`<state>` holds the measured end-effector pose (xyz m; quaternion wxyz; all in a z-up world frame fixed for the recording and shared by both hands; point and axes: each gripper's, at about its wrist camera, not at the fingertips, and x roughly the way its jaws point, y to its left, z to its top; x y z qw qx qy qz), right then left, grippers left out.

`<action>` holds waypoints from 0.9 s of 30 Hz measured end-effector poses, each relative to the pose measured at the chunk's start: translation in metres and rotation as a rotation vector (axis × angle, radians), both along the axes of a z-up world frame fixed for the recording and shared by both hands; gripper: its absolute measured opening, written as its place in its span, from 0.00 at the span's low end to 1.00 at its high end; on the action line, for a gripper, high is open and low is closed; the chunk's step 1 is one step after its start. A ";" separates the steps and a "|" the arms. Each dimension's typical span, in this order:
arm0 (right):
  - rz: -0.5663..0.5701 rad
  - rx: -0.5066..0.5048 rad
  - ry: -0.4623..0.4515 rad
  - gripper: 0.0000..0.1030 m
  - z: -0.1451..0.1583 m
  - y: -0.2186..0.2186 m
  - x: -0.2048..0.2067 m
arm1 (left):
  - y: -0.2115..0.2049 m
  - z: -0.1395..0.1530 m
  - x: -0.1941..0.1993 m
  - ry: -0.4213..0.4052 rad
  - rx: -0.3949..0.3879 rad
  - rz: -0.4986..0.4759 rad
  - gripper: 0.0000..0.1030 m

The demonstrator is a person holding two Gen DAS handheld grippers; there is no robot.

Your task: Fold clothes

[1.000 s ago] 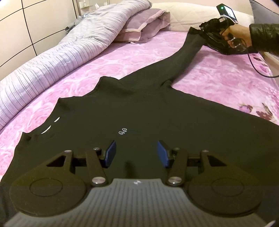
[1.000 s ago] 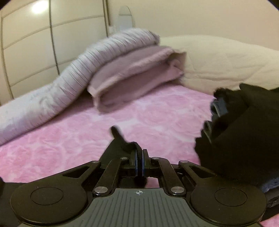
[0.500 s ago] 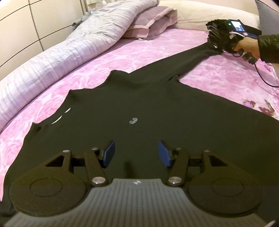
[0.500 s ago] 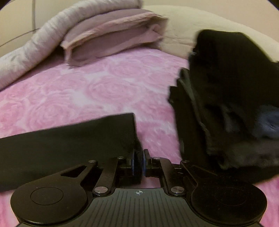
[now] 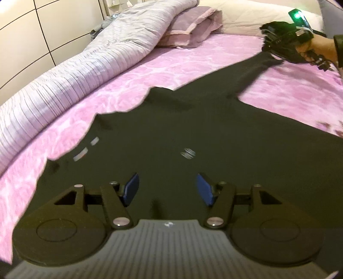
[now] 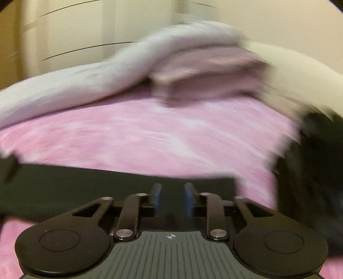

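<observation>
A black long-sleeved top (image 5: 193, 124) lies spread flat on the pink bed sheet (image 5: 150, 70), one sleeve (image 5: 253, 70) stretched toward the far right. My left gripper (image 5: 167, 188) is open and empty, low over the top's body near a small silver logo (image 5: 188, 153). My right gripper (image 6: 171, 199) is open, its blue pads just over the sleeve's cuff end (image 6: 107, 184); the sleeve lies flat across the sheet. In the left wrist view the right gripper (image 5: 278, 36) sits at the sleeve's end.
A rolled grey striped duvet (image 5: 85, 64) runs along the left. Mauve pillows (image 5: 193, 23) and a cream pillow (image 5: 246, 12) lie at the bed head. A heap of dark clothing (image 6: 315, 171) is at the right in the blurred right wrist view.
My right gripper has opened and let go of the sleeve cuff, which now lies flat on the sheet. The left gripper has shifted slightly over the top and stayed open.
</observation>
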<state>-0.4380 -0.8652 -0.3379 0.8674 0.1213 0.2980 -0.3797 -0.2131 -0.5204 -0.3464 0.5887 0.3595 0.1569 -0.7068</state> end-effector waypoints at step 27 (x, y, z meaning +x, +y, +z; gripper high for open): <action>0.243 0.018 0.250 0.00 -0.045 0.040 0.205 | -0.109 -0.033 0.110 0.046 -0.018 0.158 0.59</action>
